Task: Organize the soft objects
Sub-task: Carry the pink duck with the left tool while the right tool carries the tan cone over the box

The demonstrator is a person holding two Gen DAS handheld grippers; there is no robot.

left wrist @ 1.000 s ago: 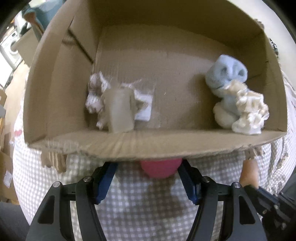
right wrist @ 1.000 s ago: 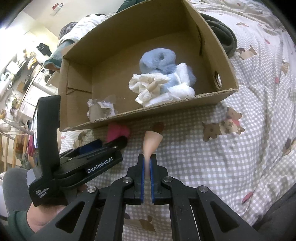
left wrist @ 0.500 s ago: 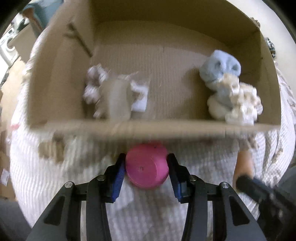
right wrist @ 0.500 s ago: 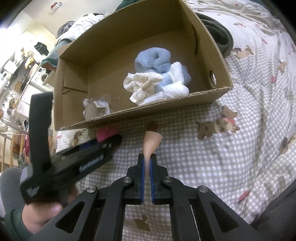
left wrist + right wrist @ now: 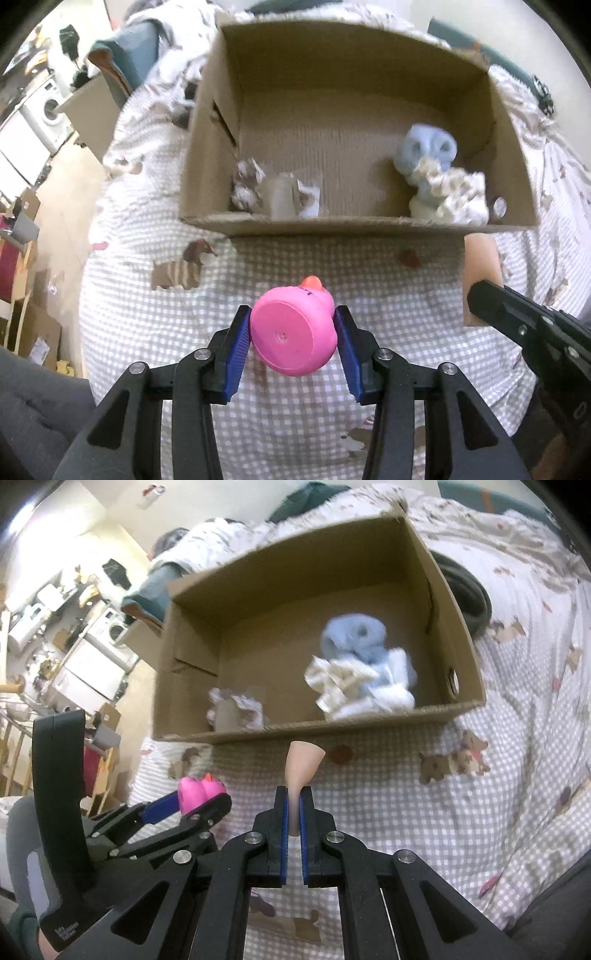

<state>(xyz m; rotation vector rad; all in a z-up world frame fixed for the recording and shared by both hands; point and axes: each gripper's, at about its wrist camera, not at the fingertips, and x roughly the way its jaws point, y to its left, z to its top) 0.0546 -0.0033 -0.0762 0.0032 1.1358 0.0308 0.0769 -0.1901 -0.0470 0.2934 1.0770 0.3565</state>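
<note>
My left gripper point(image 5: 292, 330) is shut on a pink rubber duck point(image 5: 293, 330), held base toward the camera above the checked bedspread, short of the cardboard box point(image 5: 332, 225). It also shows in the right wrist view point(image 5: 201, 794). My right gripper point(image 5: 294, 805) is shut on a flat peach-coloured soft piece point(image 5: 303, 762), seen too in the left wrist view point(image 5: 480, 266). Inside the box lie a blue and cream pile of soft things point(image 5: 436, 177) at the right and a crumpled grey and white bundle point(image 5: 273, 192) at the left.
The box stands on a bed with a checked, dog-print cover point(image 5: 461, 812). A dark garment point(image 5: 469, 598) lies behind the box's right wall. Past the bed's left edge are floor, cartons and a washing machine point(image 5: 48, 110).
Both grippers have pulled back from the box and risen. The pink duck, earlier half hidden under the box's near wall, now shows whole in the left gripper. The box contents are unchanged.
</note>
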